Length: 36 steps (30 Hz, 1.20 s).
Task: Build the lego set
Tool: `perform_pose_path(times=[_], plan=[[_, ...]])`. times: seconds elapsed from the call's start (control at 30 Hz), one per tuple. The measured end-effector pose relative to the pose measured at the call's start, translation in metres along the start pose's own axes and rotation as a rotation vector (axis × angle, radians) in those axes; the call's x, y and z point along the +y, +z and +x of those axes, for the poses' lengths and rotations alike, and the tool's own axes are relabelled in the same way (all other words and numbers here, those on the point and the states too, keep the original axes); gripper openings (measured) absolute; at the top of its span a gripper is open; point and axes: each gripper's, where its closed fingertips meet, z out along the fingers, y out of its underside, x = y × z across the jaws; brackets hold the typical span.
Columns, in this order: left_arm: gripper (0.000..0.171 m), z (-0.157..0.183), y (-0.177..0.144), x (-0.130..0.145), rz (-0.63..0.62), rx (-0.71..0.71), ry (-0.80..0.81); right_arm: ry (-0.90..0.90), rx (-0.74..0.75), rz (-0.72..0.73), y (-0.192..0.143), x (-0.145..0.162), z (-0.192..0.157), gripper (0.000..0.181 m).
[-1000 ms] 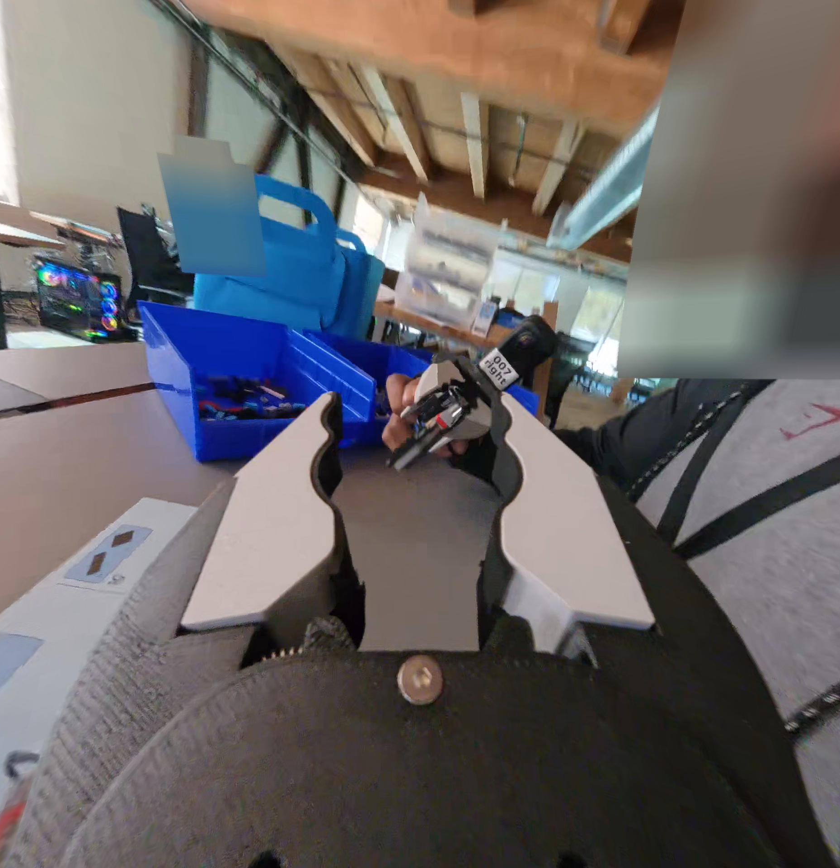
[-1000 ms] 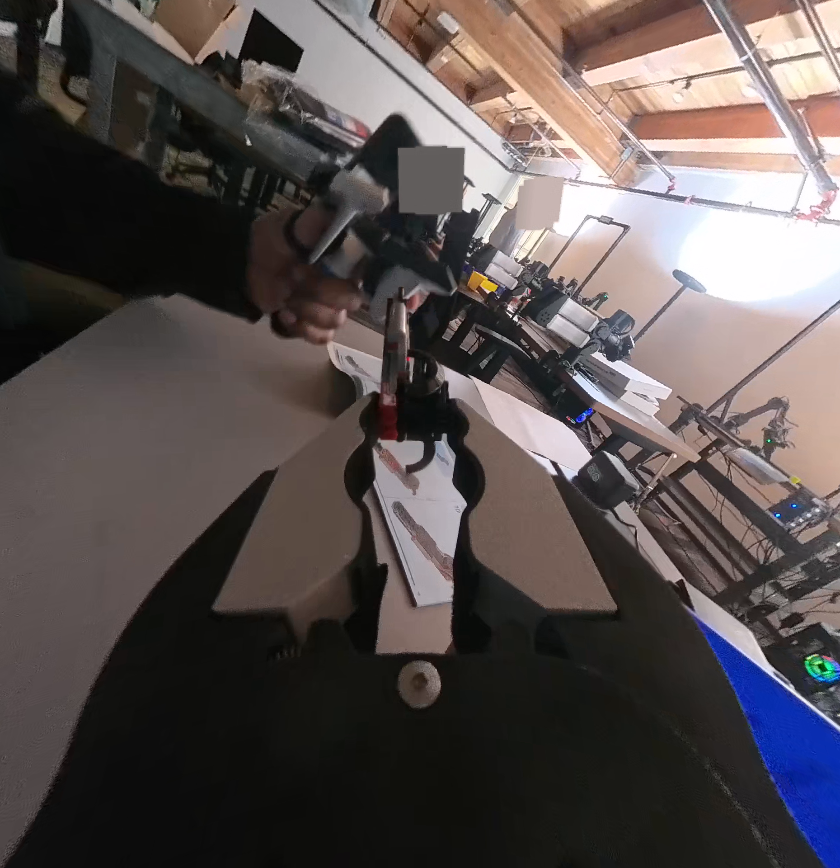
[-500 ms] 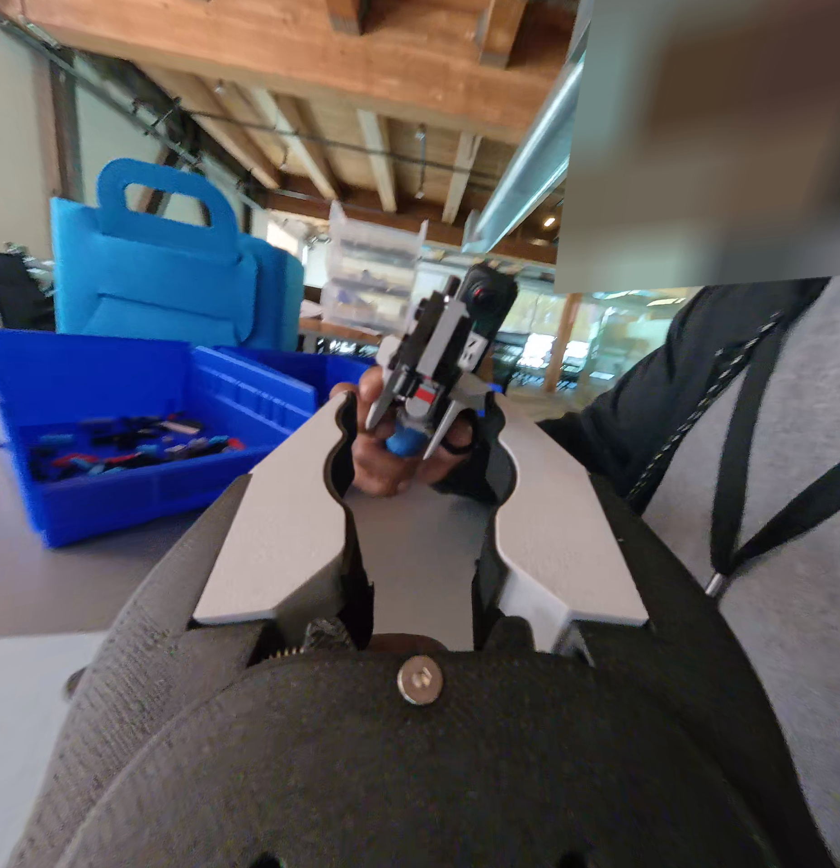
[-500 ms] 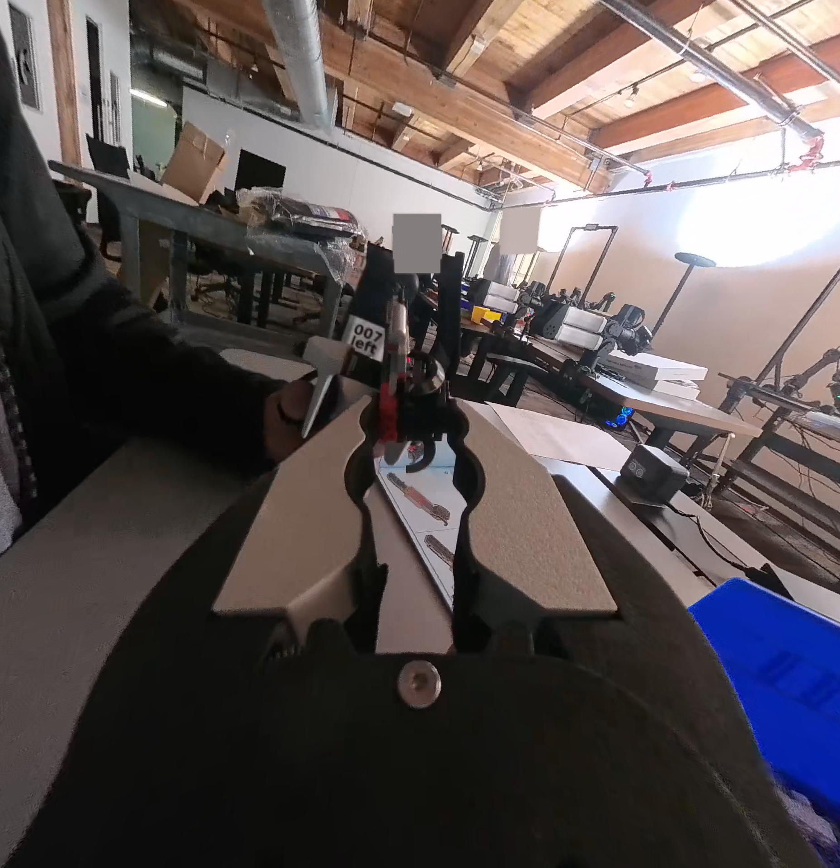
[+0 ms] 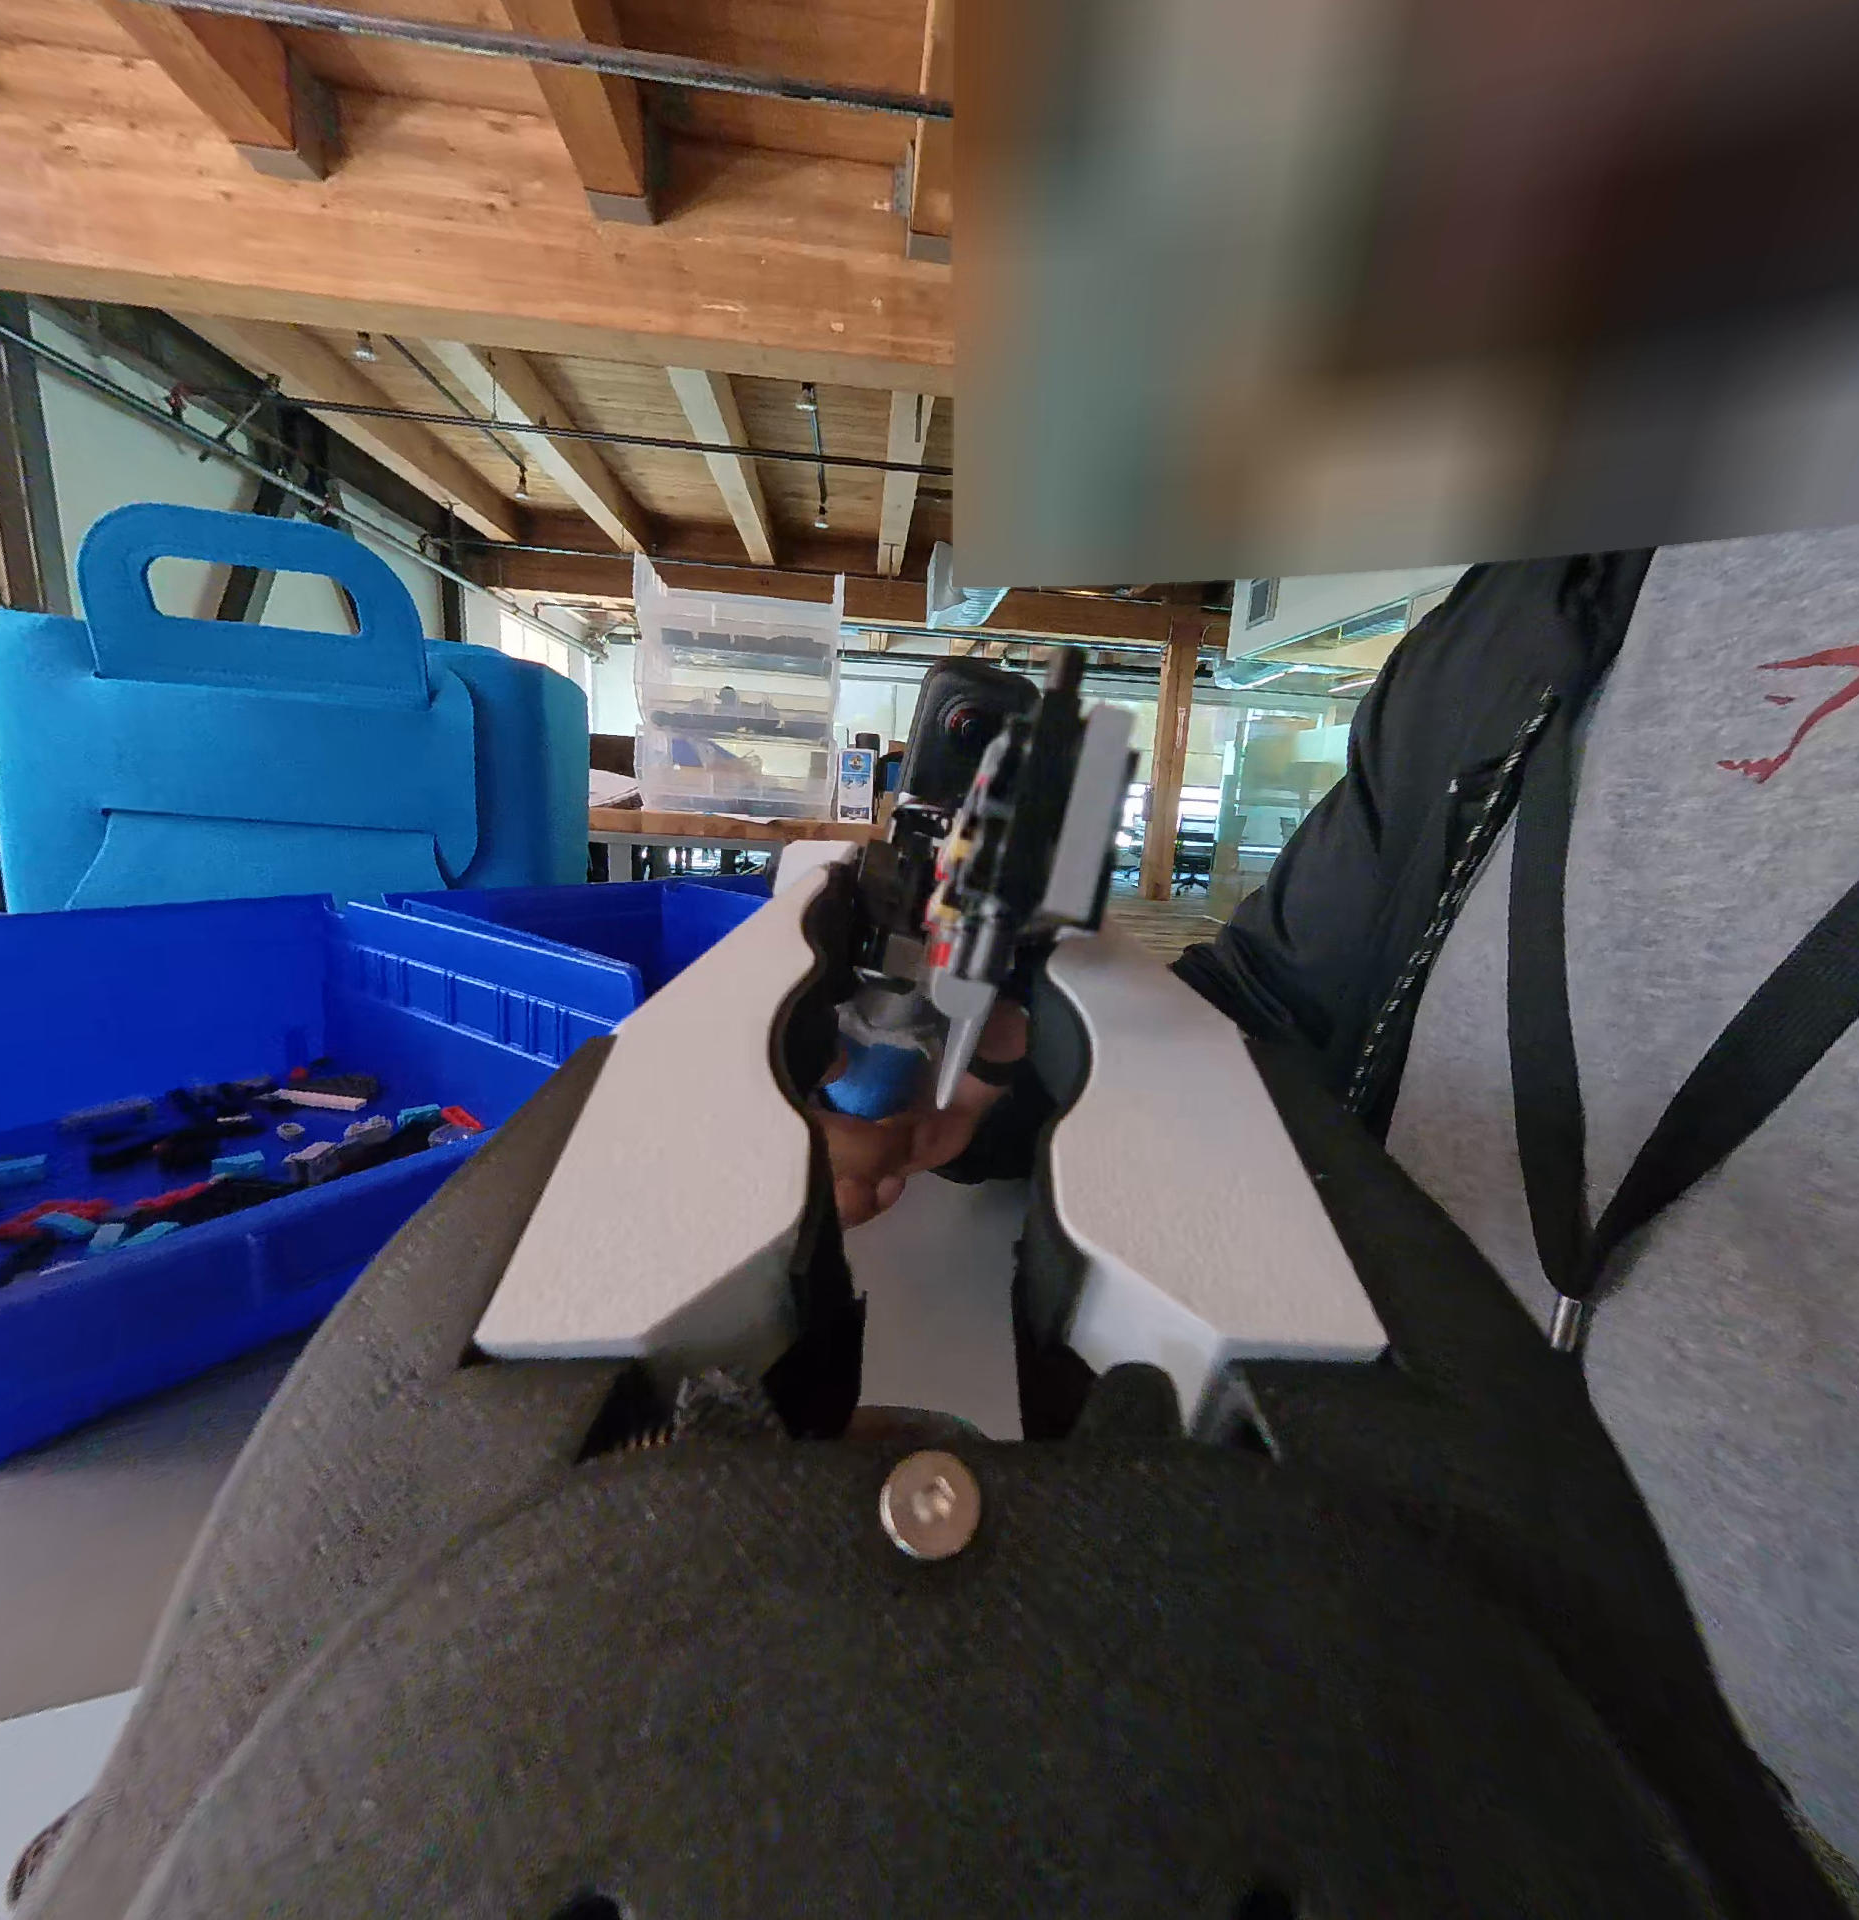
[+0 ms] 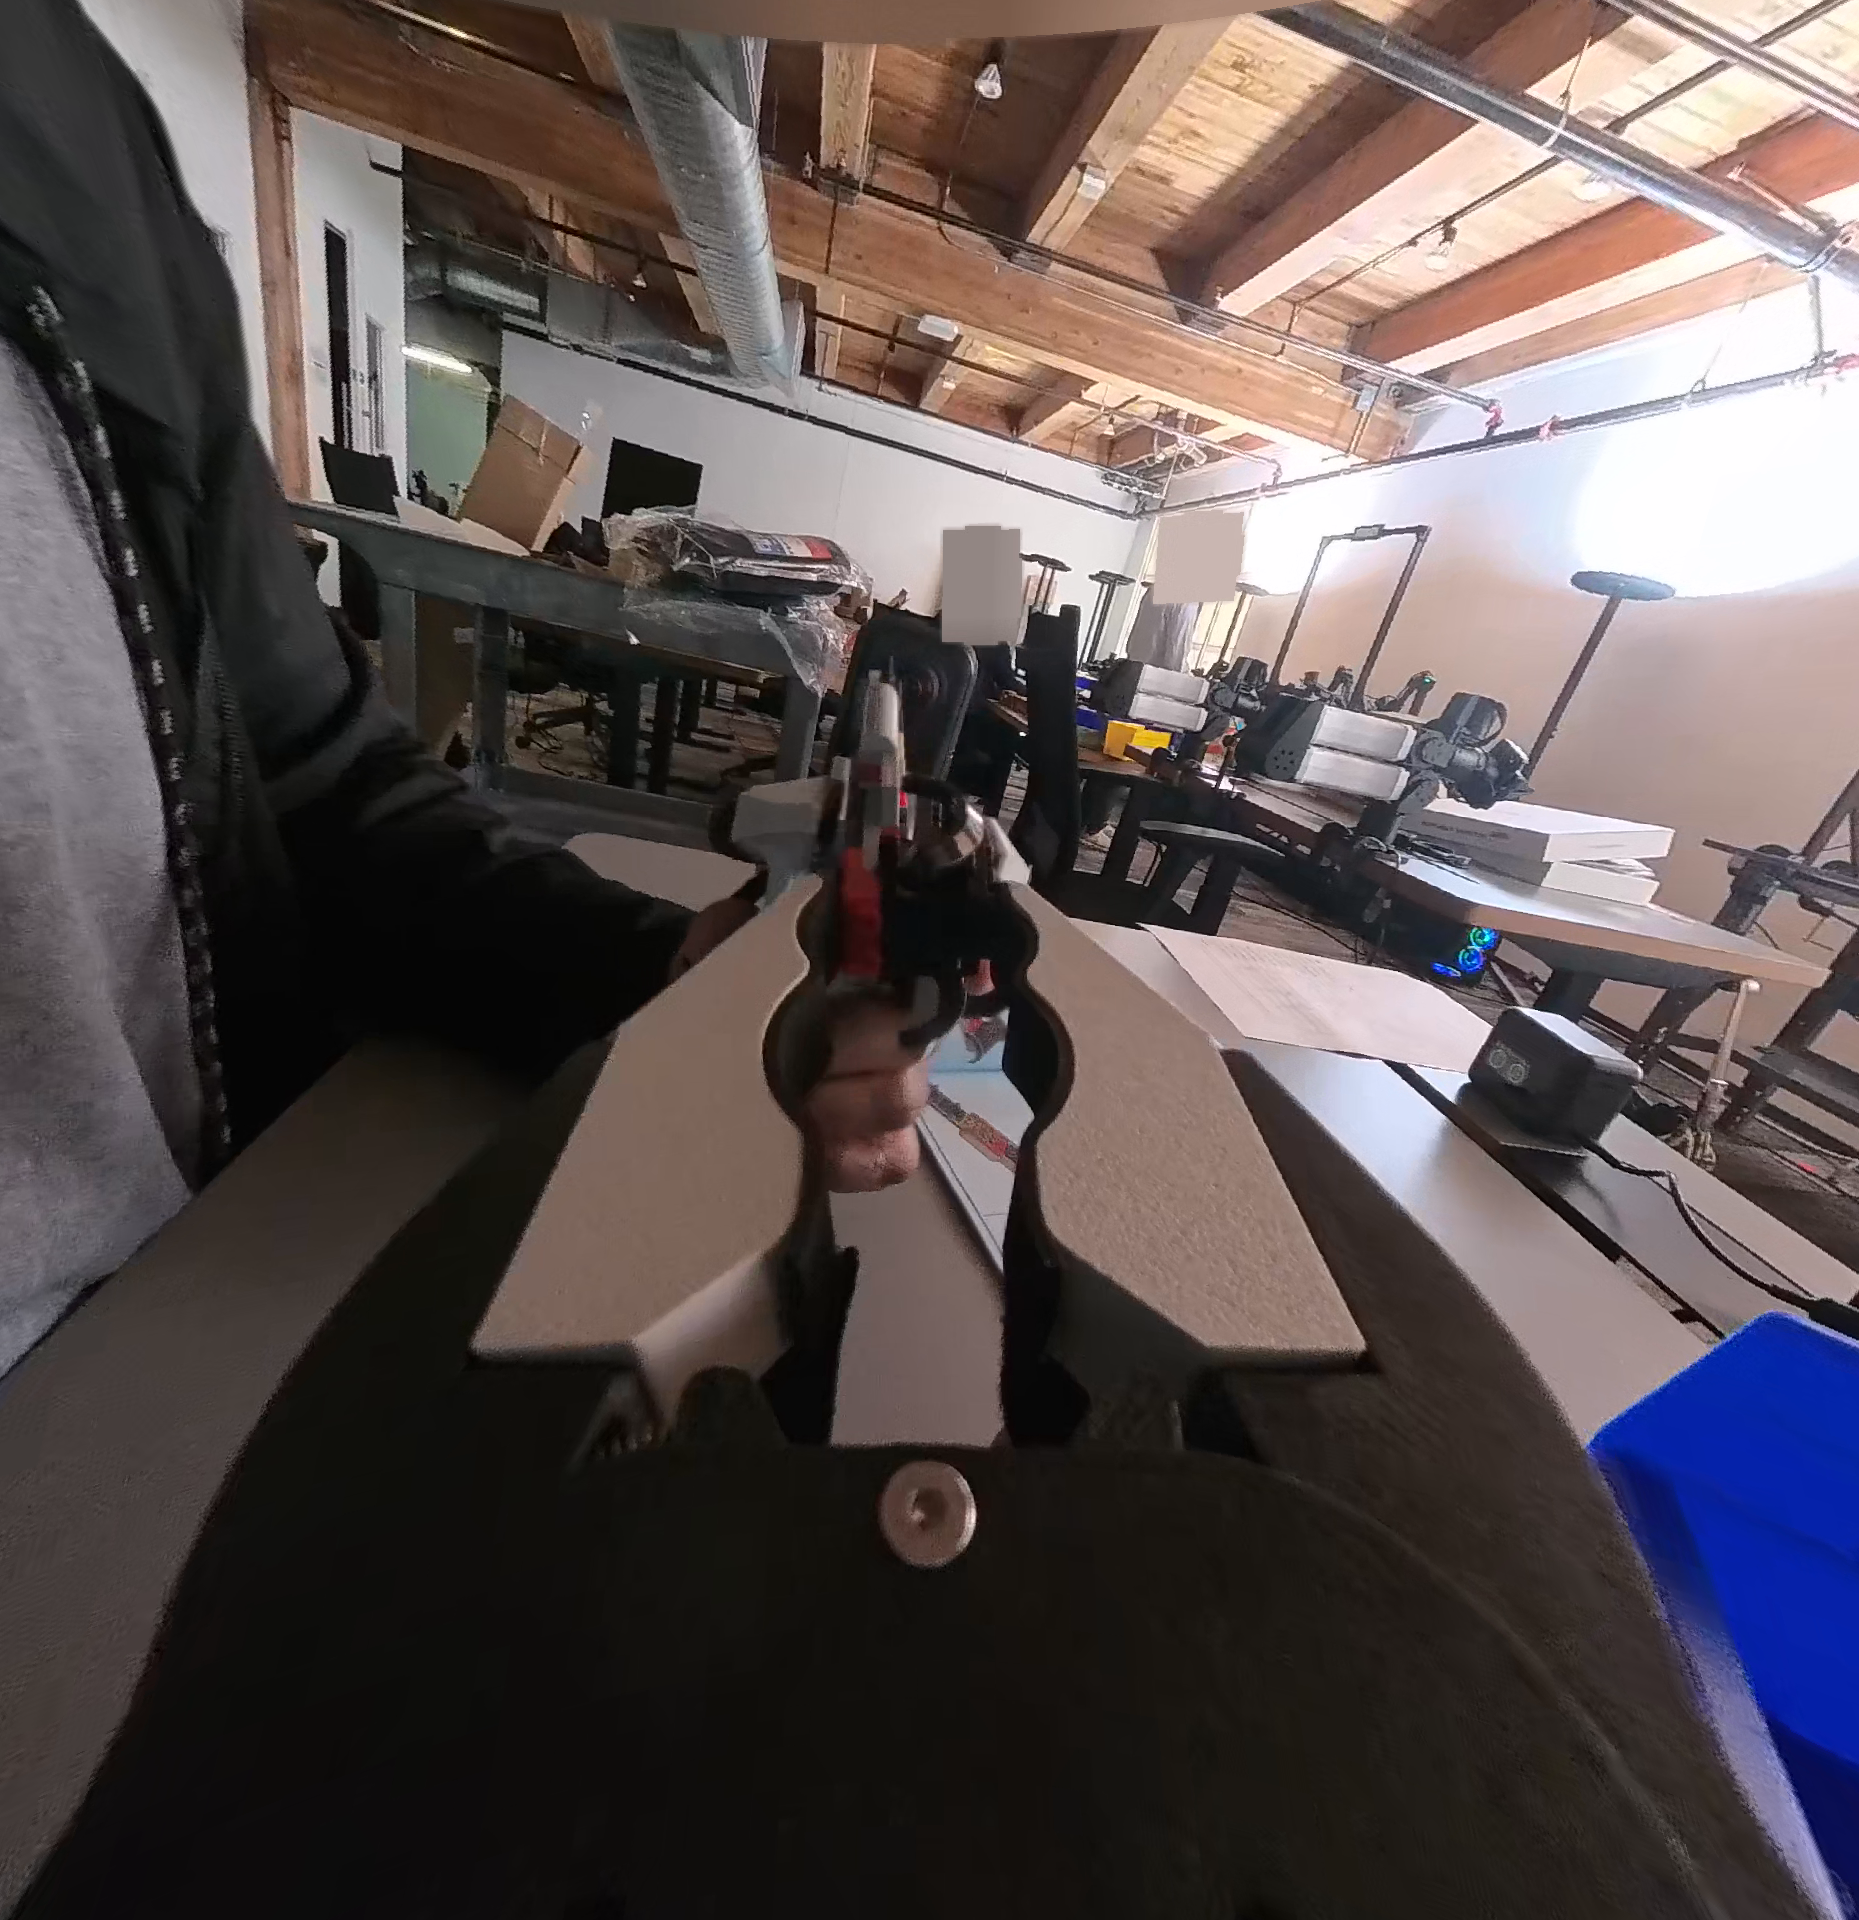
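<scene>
A: How is the lego model [image 6: 878, 883] likely handling right now?

B: I'm judging it as light but fragile: a thin stack of grey, black and red pieces with small bits sticking out, so squeezing the stiff core is looking safer than pinching the thin pointed grey end [image 5: 956, 1039]

A: Where is it sitting relative to the right gripper [image 6: 909, 914]?

B: It's standing upright between that gripper's fingertips, lifted well above the surface [image 6: 1424, 1101]. The right gripper is closing narrowly around its dark lower part, and the tips are seeming to clamp it

A: And the left gripper [image 5: 940, 935]?

B: Its tips are sitting right at the model, one on each side, narrowed to roughly the model's width. I cannot tell whether they are actually pressing on it or just framing it

A: What else is lying near the model?

B: The blue bin [image 5: 281, 1278] of loose pieces is resting on the surface, off to one side of the model and lower. The instruction sheet [image 6: 966, 1122] is lying flat below and beyond the model
</scene>
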Motion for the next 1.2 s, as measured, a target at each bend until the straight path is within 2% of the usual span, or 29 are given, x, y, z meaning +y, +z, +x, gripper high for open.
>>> perform_pose_path(times=[0.23,0.9,1.2], plan=[[0.018,0.002,-0.001,0.001,0.000,0.003,0.046,0.017,-0.005,0.014,-0.001,0.000,0.000,0.031],[0.017,0.011,-0.002,0.004,-0.060,0.027,0.168,-0.027,-0.027,0.049,-0.005,-0.006,-0.012,0.034],[0.017,0.018,-0.003,0.005,-0.109,0.044,0.240,0.011,-0.076,0.061,-0.007,-0.008,-0.020,0.033]])
